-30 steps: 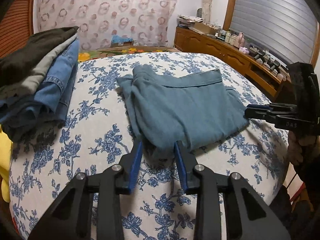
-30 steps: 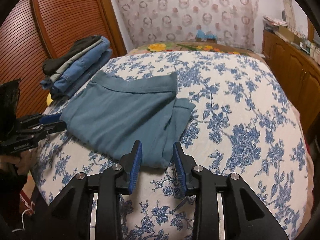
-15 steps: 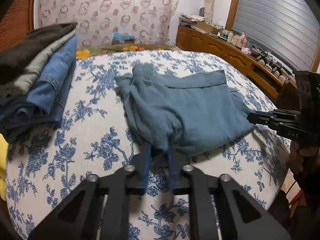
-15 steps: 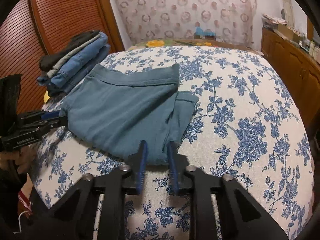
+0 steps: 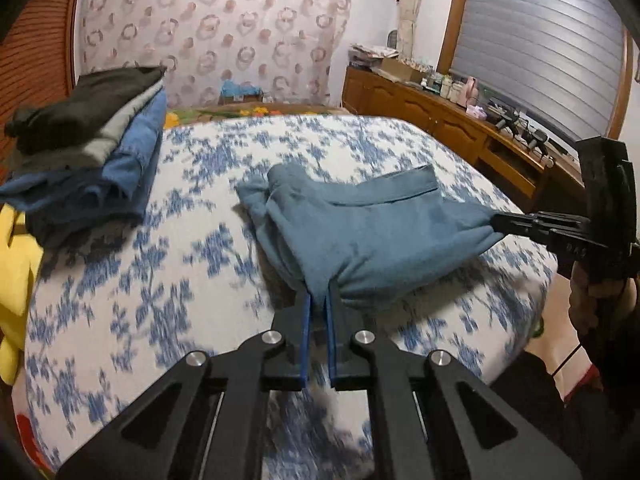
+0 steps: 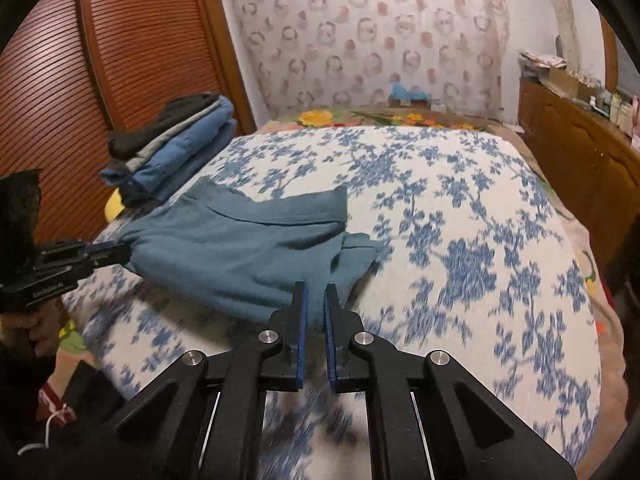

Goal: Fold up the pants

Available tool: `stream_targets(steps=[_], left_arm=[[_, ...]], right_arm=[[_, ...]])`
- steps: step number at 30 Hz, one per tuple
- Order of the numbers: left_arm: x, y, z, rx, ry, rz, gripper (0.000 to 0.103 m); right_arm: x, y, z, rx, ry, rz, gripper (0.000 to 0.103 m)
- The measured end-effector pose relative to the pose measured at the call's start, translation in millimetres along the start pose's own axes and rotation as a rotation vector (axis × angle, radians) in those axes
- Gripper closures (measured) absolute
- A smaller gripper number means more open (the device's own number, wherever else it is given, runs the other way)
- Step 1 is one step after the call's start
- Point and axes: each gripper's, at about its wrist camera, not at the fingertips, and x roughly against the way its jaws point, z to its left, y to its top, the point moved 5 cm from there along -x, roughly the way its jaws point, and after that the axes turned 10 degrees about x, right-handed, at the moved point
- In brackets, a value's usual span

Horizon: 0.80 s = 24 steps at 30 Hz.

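Teal pants (image 5: 372,232) (image 6: 240,244), folded over, lie on the blue-flowered bed cover (image 5: 160,280) (image 6: 480,240). My left gripper (image 5: 319,304) is shut on the near left corner of the fold, and the cloth bunches between its blue pads. My right gripper (image 6: 315,296) is shut on the near right corner. Each gripper shows in the other's view: the right gripper (image 5: 498,220) pinches at the right side, the left gripper (image 6: 124,254) at the left side. The near edge of the pants is raised off the bed and stretched between them.
A stack of folded clothes (image 5: 88,160) (image 6: 172,144) sits at the bed's left side, with something yellow (image 5: 16,272) beneath it. A wooden cabinet (image 5: 440,120) (image 6: 580,148) with clutter runs along the right. A slatted wooden door (image 6: 80,80) stands at the left.
Both grippers went from open beside the pants' near corners to shut on them. They then lifted the near edge and carried it towards the far side of the bed.
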Motion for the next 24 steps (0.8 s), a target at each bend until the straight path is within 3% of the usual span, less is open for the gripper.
stream_targets(steps=[4,9,12,18,24], left_arm=[[3,-9,-1,0.002,0.007,0.014,0.093],[12,-3,6,0.035,-0.005,-0.030,0.067],[11,7,8,0.041,-0.009,-0.032,0.062],[-7,21,14,0.038,0.026,-0.019,0.060],[-27,36,17,0.041,0.037,-0.011,0.060]], right_arm=[[6,-13,6,-0.004,0.016,0.021,0.097],[5,-22,7,-0.012,0.007,0.038,0.095],[10,-18,4,-0.008,-0.005,0.020,0.093],[1,1,-4,0.012,-0.020,0.006,0.071],[-35,23,-15,0.018,-0.011,0.040,0.070]])
